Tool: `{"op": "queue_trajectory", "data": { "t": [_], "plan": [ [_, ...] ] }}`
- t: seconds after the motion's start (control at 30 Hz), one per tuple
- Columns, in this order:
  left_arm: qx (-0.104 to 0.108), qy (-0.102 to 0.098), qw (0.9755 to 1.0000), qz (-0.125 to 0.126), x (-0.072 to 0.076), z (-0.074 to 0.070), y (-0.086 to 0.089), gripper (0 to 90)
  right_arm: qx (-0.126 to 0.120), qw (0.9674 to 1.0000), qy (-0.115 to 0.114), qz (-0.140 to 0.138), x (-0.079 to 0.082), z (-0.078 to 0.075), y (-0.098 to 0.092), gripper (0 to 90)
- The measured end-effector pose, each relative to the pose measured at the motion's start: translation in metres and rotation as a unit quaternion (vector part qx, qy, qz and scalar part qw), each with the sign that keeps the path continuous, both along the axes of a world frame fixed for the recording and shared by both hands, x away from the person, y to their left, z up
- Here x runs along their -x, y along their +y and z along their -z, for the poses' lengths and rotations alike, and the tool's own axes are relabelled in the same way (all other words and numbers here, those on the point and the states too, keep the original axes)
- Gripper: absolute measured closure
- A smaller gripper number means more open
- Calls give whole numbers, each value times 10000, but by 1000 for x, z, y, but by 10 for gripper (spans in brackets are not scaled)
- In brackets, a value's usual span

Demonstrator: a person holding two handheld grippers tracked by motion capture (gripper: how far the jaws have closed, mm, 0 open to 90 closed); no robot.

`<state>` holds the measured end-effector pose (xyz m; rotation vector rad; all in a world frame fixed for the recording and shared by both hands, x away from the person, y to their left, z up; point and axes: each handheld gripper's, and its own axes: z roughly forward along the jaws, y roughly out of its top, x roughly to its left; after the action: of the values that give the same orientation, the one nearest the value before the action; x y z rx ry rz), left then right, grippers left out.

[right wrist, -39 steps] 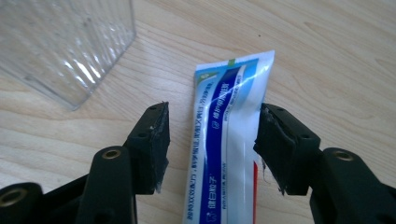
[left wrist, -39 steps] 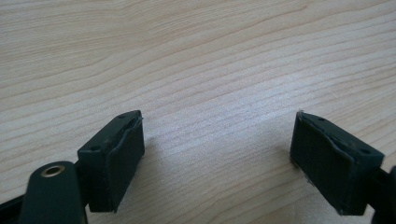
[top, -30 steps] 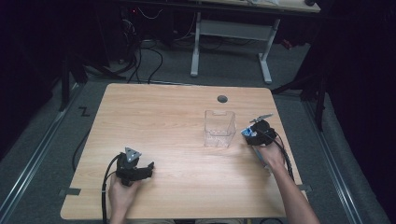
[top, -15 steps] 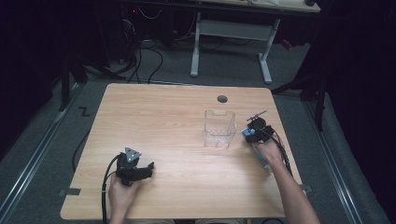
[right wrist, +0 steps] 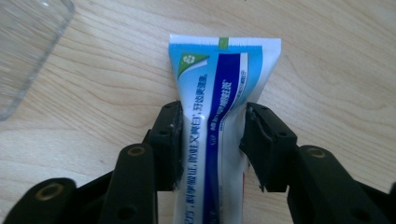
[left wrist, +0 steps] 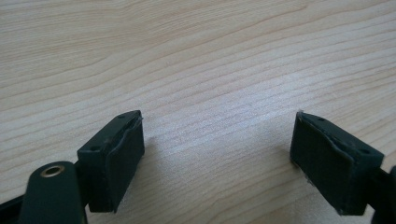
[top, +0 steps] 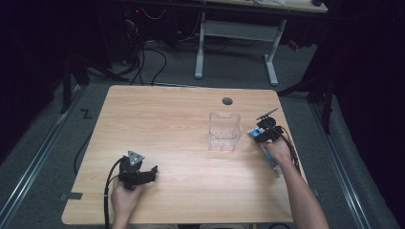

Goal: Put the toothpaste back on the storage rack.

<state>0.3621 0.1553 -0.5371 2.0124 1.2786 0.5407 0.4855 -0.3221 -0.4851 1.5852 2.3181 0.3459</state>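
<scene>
Right tongs (right wrist: pixel 212 140) pinching one toothpaste tube (right wrist: pixel 224 84); left tongs (left wrist: pixel 219 158) spread over bare wood.

The right gripper view shows the jaws, just closing, pressed on the tube's blue-and-white sides, crimped end toward 12 o'clock; the high view shows that tube (top: pixel 270 157) at 3 o'clock on the surface (top: pixel 167 124), just beside one clear plastic box (top: pixel 224 131). One wooden surface, grey floor, second desk (top: pixel 239 28) at 12 o'clock. Two grippers.

Clear container (top: pixel 224 131) beside right gripper (top: pixel 261 132)
</scene>
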Motion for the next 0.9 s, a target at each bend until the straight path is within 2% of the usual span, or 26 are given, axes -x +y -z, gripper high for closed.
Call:
{"op": "queue_trajectory", "data": {
  "t": [0.07,0.1,0.13,0.2,0.3,0.47,0.63,0.7,0.9],
  "plan": [
    [-4,12,10000,11,0,0,0,180,159,9998,117,20,-1,4,-2,619],
    [0,14,10000,12,0,0,0,180,323,9993,197,-4,-2,7,-2,622],
    [0,14,10000,12,0,0,0,180,323,9993,197,-4,-2,7,-2,622],
    [2,15,10000,14,0,0,0,180,81,9998,164,83,-3,8,-6,624],
    [2,15,10000,14,0,0,0,180,217,9996,179,11,-3,8,-3,635],
    [1,16,10000,14,0,0,0,180,190,9996,187,-16,-4,8,-4,667],
    [1,16,10000,15,0,0,0,180,155,9999,53,-44,-2,4,-5,711],
    [2,15,10000,14,0,0,0,180,-4,10000,55,-12,-1,2,-8,718],
    [2,15,10000,14,0,0,0,180,-248,9997,11,-45,4,-6,-12,724]
  ]
}}
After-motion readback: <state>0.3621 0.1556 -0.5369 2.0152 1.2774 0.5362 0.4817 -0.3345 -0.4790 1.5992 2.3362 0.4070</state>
